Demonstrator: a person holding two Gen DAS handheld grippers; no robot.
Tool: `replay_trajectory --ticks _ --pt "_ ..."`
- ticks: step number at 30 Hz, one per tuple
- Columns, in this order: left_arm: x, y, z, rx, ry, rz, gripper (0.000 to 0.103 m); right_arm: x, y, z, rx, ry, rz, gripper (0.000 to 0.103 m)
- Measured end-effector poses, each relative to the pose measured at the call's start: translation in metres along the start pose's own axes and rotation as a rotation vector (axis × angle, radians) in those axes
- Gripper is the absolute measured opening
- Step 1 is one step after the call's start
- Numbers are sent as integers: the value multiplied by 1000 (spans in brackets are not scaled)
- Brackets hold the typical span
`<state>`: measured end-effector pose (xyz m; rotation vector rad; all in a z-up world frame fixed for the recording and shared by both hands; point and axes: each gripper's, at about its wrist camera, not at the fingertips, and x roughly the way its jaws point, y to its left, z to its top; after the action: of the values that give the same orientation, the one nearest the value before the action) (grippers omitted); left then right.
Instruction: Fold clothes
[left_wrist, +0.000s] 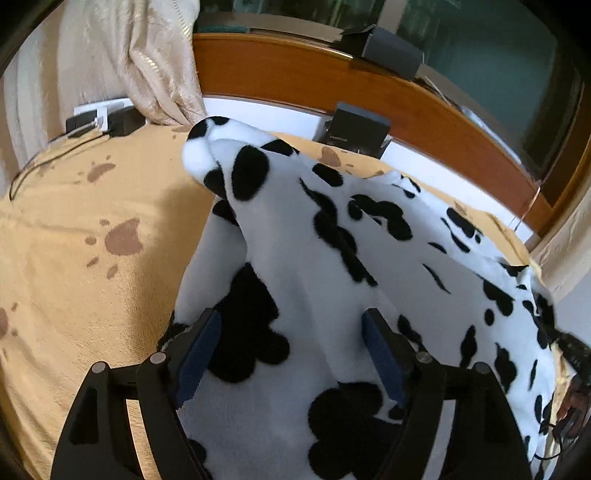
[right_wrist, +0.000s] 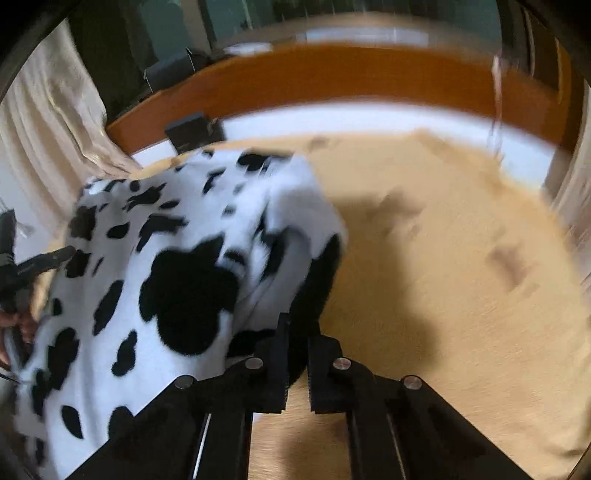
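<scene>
A fluffy white garment with black cow patches (left_wrist: 317, 236) lies across the yellow paw-print blanket (left_wrist: 74, 221). In the left wrist view it runs between the fingers of my left gripper (left_wrist: 291, 332), which stands open and wide, its blue pads (left_wrist: 197, 354) on either side of the cloth. In the blurred right wrist view the garment (right_wrist: 155, 266) is lifted at one edge, where my right gripper (right_wrist: 301, 350) is shut on a black-patched fold. The blanket (right_wrist: 443, 258) lies bare to its right. A hand (right_wrist: 18, 325) holding the other gripper shows at the far left.
A wooden bed frame (left_wrist: 332, 77) curves along the far side, with a black box (left_wrist: 354, 129) on the white ledge before it. Chargers and a cable (left_wrist: 103, 122) sit at the blanket's far left corner, under a cream curtain (left_wrist: 140, 55).
</scene>
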<state>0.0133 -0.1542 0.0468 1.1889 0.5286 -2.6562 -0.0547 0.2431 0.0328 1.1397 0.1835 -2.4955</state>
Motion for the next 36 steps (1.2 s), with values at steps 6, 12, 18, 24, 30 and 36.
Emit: replay_trajectory --ticks 6,12,18,24,30,36 --pt "4 -6 -3 27 -9 12 83 -67 25 38 -281 -283 -504 8" --pt "4 -6 -5 45 -4 6 84 -59 31 43 -382 -312 -710 9" --pt "-5 -1 -9 54 13 -39 84 -35 -27 22 -112 -122 -359 29" --pt "-22 10 -18 68 32 -39 84 -40 -86 -21 225 -55 -13 80" --pt "-33 30 -35 57 51 -23 84 -27 -92 -49 394 0 207 80" --pt "-39 56 -53 13 84 13 84 15 -74 -37 419 45 198 61"
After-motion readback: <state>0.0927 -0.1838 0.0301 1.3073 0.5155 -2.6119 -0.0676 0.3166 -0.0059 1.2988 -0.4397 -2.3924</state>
